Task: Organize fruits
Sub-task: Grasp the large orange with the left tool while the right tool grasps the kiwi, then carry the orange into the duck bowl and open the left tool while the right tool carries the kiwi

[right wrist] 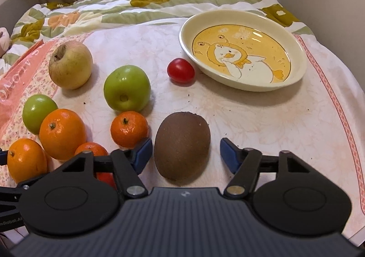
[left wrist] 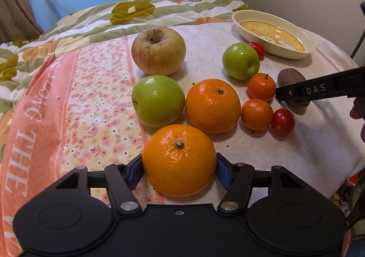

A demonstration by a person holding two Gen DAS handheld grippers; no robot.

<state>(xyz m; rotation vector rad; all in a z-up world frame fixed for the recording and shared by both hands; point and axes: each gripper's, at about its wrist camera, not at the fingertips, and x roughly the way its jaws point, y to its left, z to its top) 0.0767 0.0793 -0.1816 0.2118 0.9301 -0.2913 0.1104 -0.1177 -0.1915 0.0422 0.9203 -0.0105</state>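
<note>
While the left gripper (left wrist: 179, 166) pinches the orange (left wrist: 179, 160) at the table's near edge, the right gripper (right wrist: 186, 154) straddles the kiwi (right wrist: 181, 145), right pad clear; long axis points toward the dish (right wrist: 296, 79).

Right gripper (right wrist: 186, 154) is low over the pale cloth-covered table (right wrist: 262, 124), blue-padded fingers (right wrist: 143, 154) either side of the brown fuzzy kiwi (right wrist: 182, 145). The left pad sits right at the kiwi's skin; a gap shows on the right. Beyond, the cream oval dish with a yellow duck cartoon (right wrist: 298, 74) lies empty, a small red tomato (right wrist: 180, 71) just beside its rim. To the left: a green apple (right wrist: 126, 88), a small orange mandarin (right wrist: 129, 128), a yellowish wrinkled apple (right wrist: 70, 67) and two larger oranges (right wrist: 62, 133).
</note>
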